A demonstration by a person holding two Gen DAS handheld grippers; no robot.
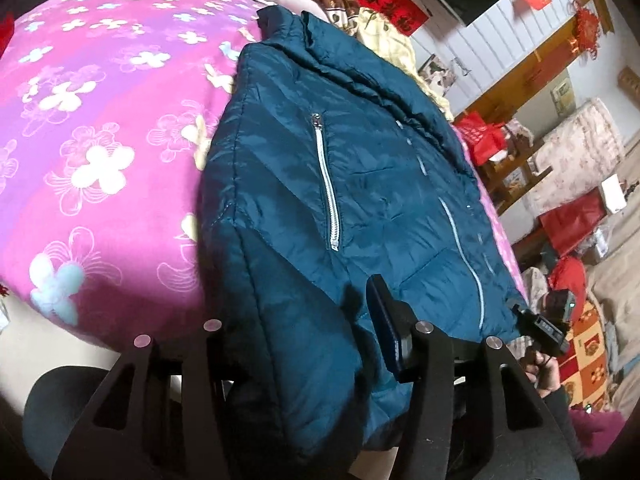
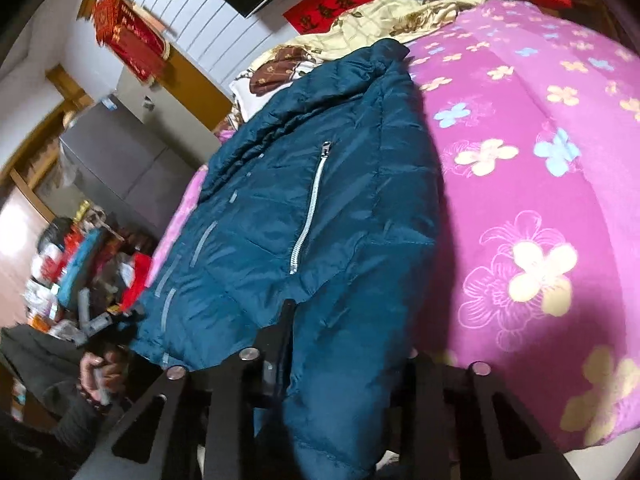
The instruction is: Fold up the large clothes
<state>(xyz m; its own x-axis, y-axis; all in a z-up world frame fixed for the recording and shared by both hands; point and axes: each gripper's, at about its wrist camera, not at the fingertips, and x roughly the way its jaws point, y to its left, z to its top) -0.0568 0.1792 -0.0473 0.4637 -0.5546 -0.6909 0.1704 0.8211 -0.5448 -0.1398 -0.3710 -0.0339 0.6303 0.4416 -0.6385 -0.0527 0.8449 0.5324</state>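
Note:
A teal puffer jacket with silver pocket zips lies front up on a pink flowered bed cover, its hem hanging over the near edge. In the left wrist view, my left gripper is shut on the hem near one corner. One finger shows and the other is hidden by the fabric. My right gripper is shut on the hem near the other corner, with only its left finger showing. Each gripper also appears in the other view, held by a hand: the right gripper and the left gripper.
Pillows and a yellow blanket lie at the head of the bed. Red bags and a shelf stand to one side, beside a sofa. A cluttered table and a grey cabinet stand on the other side.

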